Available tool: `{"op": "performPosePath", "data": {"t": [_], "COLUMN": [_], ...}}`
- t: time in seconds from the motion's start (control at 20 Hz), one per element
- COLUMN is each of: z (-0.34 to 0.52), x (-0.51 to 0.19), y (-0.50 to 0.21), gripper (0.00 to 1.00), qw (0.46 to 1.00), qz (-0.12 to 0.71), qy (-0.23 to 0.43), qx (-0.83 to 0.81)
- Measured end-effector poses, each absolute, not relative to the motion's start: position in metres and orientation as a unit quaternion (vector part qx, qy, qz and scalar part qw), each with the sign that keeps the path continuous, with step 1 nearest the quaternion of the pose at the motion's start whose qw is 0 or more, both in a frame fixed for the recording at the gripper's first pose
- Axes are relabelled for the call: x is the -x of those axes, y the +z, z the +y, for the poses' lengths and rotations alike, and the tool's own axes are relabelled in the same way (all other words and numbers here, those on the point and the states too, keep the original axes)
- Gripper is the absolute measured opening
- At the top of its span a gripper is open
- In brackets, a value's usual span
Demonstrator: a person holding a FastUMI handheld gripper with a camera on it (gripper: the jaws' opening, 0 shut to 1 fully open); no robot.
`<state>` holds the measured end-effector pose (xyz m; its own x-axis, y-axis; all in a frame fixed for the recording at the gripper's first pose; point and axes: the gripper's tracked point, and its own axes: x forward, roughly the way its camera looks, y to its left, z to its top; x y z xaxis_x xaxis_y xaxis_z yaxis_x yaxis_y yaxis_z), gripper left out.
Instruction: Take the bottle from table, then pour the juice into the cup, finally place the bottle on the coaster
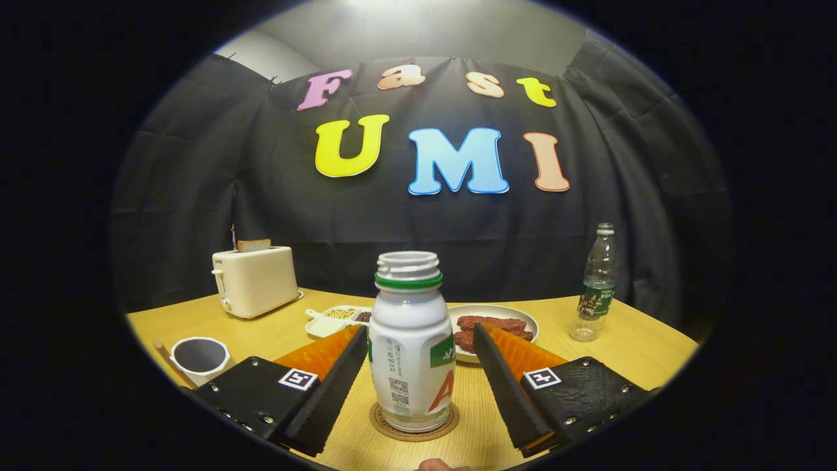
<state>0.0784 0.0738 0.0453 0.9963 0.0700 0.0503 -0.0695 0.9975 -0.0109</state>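
Observation:
A white juice bottle [410, 307] with a green neck ring and no cap stands upright on a round cork coaster [447, 418], between the two fingers. My gripper [418, 332] is open around it. The left finger lies close beside the bottle's side, and a small gap separates the right finger from it. A white cup [199, 357] with a dark inside sits on the wooden table [628, 353], off to the left beside the left finger.
Beyond the bottle lie a plate of brown meat slices [500, 326] and a small white divided dish [335, 319]. A cream toaster [255, 280] holding bread stands at the back left. A clear water bottle [596, 284] stands at the back right. A fingertip [441, 466] shows near the coaster.

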Motion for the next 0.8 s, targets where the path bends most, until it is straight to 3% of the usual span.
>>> {"op": "performPosePath", "data": {"t": [0.8], "z": [0.047], "x": [0.031], "y": [0.142], "gripper": [0.99], "qw": [0.997], "qz": [-0.072], "qy": [0.001], "qx": [0.028]}}
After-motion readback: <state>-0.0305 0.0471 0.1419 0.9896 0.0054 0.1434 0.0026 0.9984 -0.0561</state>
